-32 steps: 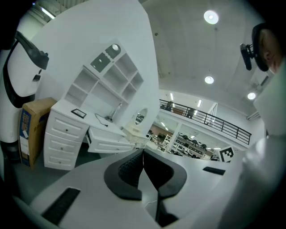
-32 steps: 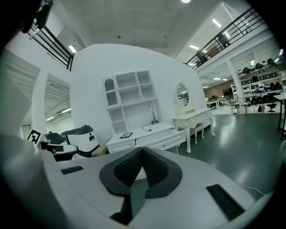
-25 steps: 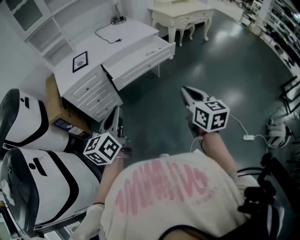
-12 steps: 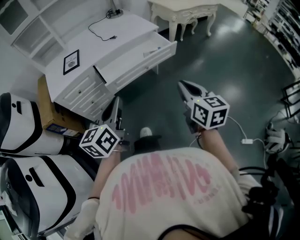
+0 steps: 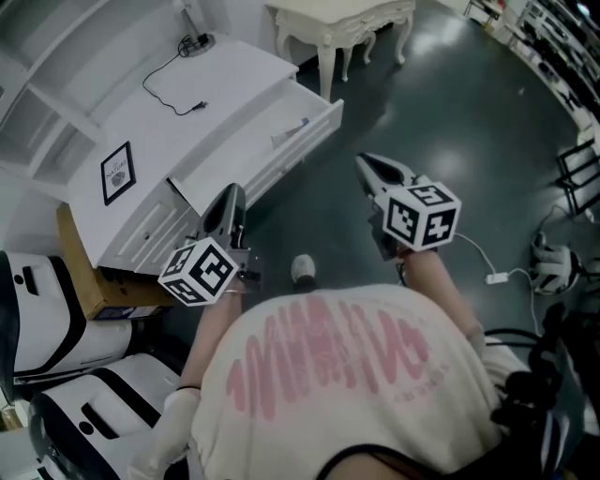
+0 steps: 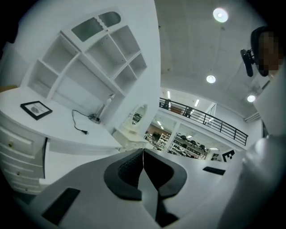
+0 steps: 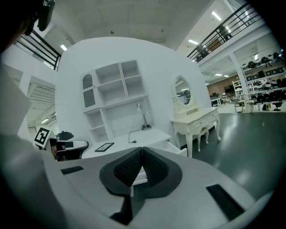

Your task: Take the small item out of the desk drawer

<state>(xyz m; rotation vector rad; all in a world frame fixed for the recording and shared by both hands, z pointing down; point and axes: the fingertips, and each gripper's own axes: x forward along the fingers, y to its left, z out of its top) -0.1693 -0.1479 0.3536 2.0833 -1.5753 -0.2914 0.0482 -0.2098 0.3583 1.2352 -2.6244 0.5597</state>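
Observation:
A white desk [image 5: 178, 112] stands at the upper left of the head view, its wide drawer [image 5: 314, 117] pulled open. Inside the drawer lies a small pale item with a blue end [image 5: 292, 130]. My left gripper [image 5: 229, 200] is shut and empty, pointing at the desk's front from a short way off. My right gripper [image 5: 364, 163] is also shut and empty, over the dark floor to the right of the drawer. In the left gripper view the pads [image 6: 143, 152] meet below the desk top [image 6: 53, 125]. The right gripper [image 7: 142, 150] faces the desk [image 7: 134, 136] from a distance.
A framed picture [image 5: 117, 172] and a black cable [image 5: 173, 66] lie on the desk. A cream dressing table [image 5: 337, 23] stands beyond it. A cardboard box [image 5: 80, 272] and white-and-black machines [image 5: 56, 323] sit at the left. A plug and cord [image 5: 497, 277] lie on the floor.
The person has stepped toward the desk, so it sits closer and more to the left. A shoe has come into view between the grippers. Both grippers stay shut.

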